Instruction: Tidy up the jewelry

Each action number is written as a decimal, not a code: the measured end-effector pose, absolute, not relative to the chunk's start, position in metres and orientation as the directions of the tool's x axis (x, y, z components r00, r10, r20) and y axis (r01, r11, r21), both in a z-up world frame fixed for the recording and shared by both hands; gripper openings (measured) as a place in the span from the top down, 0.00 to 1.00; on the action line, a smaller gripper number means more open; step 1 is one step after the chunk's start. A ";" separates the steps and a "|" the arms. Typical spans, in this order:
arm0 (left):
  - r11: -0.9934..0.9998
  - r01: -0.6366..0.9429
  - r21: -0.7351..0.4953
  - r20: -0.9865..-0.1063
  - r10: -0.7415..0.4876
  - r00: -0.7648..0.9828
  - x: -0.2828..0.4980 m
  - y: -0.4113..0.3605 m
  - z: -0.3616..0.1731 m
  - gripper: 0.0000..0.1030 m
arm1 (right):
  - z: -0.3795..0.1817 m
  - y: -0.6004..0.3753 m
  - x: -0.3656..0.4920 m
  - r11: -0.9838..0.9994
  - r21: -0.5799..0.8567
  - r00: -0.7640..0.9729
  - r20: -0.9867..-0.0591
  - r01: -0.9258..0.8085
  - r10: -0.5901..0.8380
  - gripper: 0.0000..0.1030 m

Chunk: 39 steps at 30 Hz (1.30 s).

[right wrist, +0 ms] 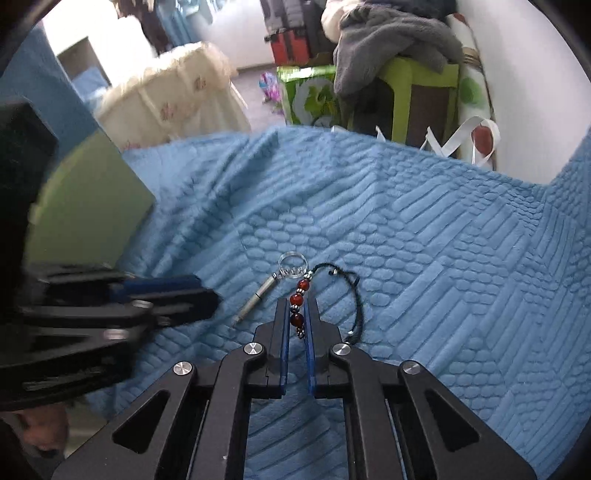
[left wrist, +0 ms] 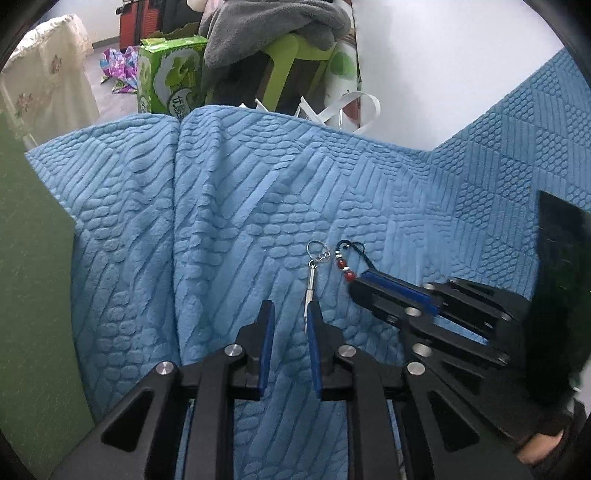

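Blue embossed blanket (left wrist: pixel 229 229) lies under both of my grippers, its raised ovals and stripes running out to the far edge. On it rest two small pieces, side by side and nearly touching: a silver keychain (left wrist: pixel 312 275) with a slim metal rod and a split ring, and a beaded bracelet (right wrist: pixel 301 299) of red beads on a black cord.

My left gripper (left wrist: pixel 291 314) sits low over the blanket with its jaws apart; the keychain's rod runs just beside the inner face of the right-hand finger, and nothing is caught between the two. My right gripper (right wrist: pixel 297 306) has its blue-padded jaws drawn narrow around the line of red beads, which lie in the gap between them; whether the pads actually press on the beads I cannot tell. The black cord loops out to the right of that finger and curls back toward the ring.

In the right wrist view the left gripper shows blurred at the left edge, its tip near the rod's end. Beyond the blanket stand a green box (left wrist: pixel 171 77) and a grey cloth (left wrist: pixel 273 26) heaped over a lime-green stool (right wrist: pixel 421 96)
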State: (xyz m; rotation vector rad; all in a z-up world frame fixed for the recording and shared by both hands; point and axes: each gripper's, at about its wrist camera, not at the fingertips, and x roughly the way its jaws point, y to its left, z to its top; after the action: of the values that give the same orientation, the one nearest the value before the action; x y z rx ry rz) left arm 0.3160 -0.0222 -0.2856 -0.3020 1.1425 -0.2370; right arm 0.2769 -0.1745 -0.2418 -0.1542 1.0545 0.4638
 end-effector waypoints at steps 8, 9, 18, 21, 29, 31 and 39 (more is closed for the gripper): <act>0.947 0.053 -0.316 -0.869 -0.312 0.386 0.334 -0.043 -0.289 0.82 | -0.234 -0.198 0.273 0.939 0.113 0.435 -0.864 -0.326 0.255 0.95; 0.949 0.063 -0.309 -0.870 -0.309 0.384 0.335 -0.047 -0.290 0.82 | -0.233 -0.202 0.273 0.942 0.117 0.436 -0.864 -0.314 0.253 0.95; 0.966 0.133 -0.222 -0.880 -0.257 0.400 0.335 -0.070 -0.293 0.84 | -0.239 -0.212 0.272 0.947 0.149 0.409 -0.875 -0.283 0.260 0.95; 0.972 0.188 -0.144 -0.887 -0.211 0.411 0.330 -0.084 -0.294 0.85 | -0.239 -0.213 0.272 0.948 0.152 0.406 -0.876 -0.279 0.260 0.95; 0.973 0.166 -0.159 -0.892 -0.213 0.399 0.334 -0.079 -0.297 0.98 | -0.244 -0.211 0.273 0.953 0.142 0.378 -0.894 -0.268 0.239 0.95; 0.972 0.145 -0.187 -0.893 -0.230 0.386 0.337 -0.073 -0.296 0.98 | -0.245 -0.211 0.273 0.953 0.161 0.366 -0.896 -0.257 0.250 0.95; 0.959 0.112 -0.262 -0.870 -0.284 0.403 0.337 -0.054 -0.266 0.98 | -0.220 -0.210 0.273 0.948 0.200 0.389 -0.876 -0.247 0.286 0.95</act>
State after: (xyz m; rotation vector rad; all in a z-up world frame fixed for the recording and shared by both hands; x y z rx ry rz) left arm 0.3370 -0.0543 -0.2663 -0.1714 1.1294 -0.2518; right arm 0.2729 -0.2101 -0.2202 0.0388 1.1208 0.3387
